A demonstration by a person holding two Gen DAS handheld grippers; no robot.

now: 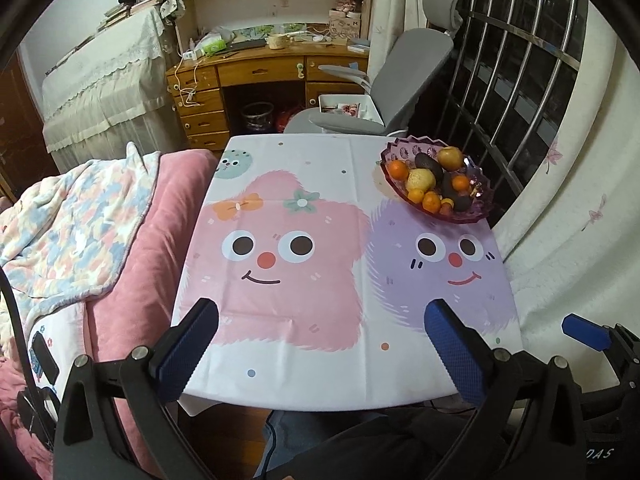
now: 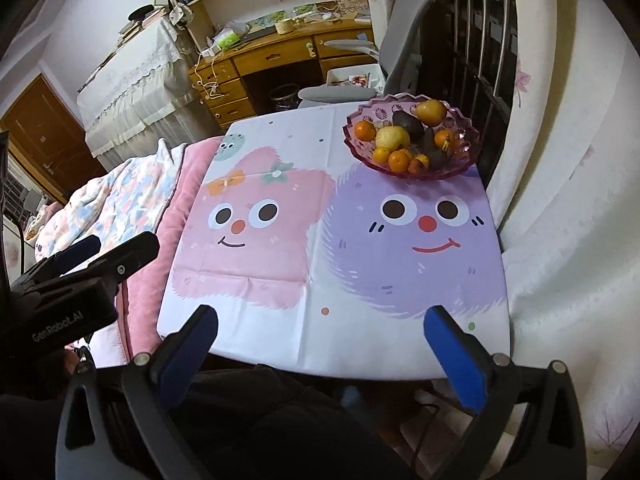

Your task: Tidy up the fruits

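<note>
Hovering at the near edge of the surface (image 1: 320, 380), both grippers stand empty with their blue-padded fingers (image 1: 188, 344) spread wide; nothing lies between either pair. The fruit is all gathered in one purple glass bowl (image 2: 470, 148), which sits at the far right corner of the cartoon-printed tablecloth (image 2: 280, 264), close beside the barred window (image 2: 472, 40). Its contents read as several oranges (image 2: 399, 160), two yellow pears (image 2: 392, 137) and dark avocados (image 2: 408, 122), piled touching one another; smaller pieces at the front cannot be named with confidence. From the left gripper (image 1: 320, 334) the bowl lies ahead and well off to the right, across the pink figure of the cloth. From the right gripper (image 2: 320, 334) it lies ahead and only slightly right of centre, past the purple figure. In my judgement the right gripper is the nearer and better aligned of the two, and a forward reach would meet the oranges at the bowl's near rim first. The bowl appears elongated in the left view, its long axis running from near right to far left, though lens distortion makes this uncertain. No fruit rests on the cloth outside the bowl.
</note>
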